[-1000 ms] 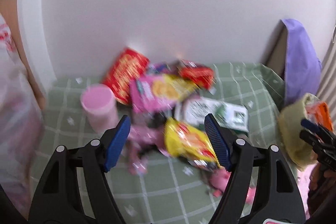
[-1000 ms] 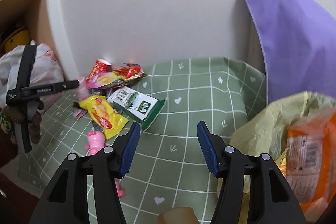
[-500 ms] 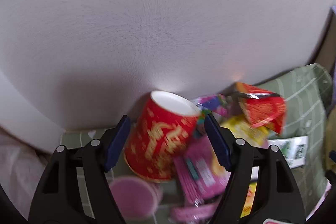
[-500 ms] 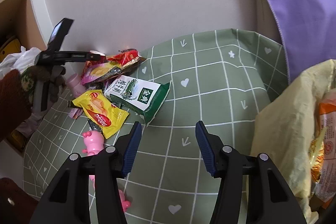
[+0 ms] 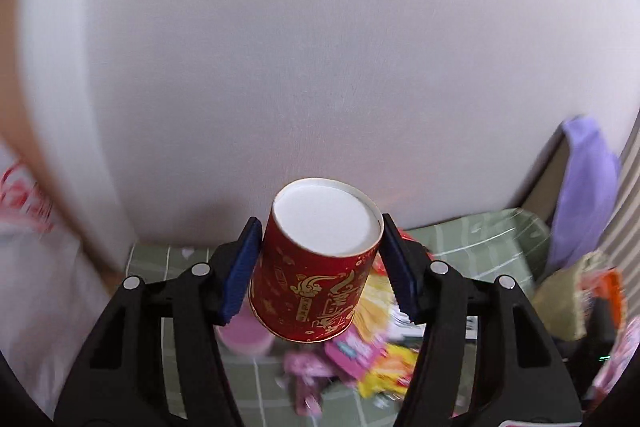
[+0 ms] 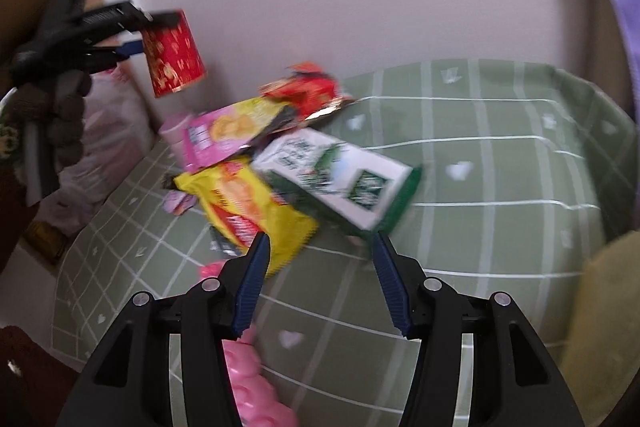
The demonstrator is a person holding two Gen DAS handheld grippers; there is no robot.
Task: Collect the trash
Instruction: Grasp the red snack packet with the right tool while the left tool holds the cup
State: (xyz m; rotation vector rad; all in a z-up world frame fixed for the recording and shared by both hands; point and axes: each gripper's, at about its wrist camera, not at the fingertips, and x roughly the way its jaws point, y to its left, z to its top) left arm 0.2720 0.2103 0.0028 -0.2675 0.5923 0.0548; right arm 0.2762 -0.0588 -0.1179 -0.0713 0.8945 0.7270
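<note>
We now have the red paper cup lifted clear of the surface, upside down between the left hand-held gripper pads, whose jaws are closing onto it; a second ago it lay among the wrappers. One piece is collected. Our right hand-held gripper hangs open and empty just short of the yellow packet and green-and-white carton. Blur hides the wrappers beneath the cup.
</note>
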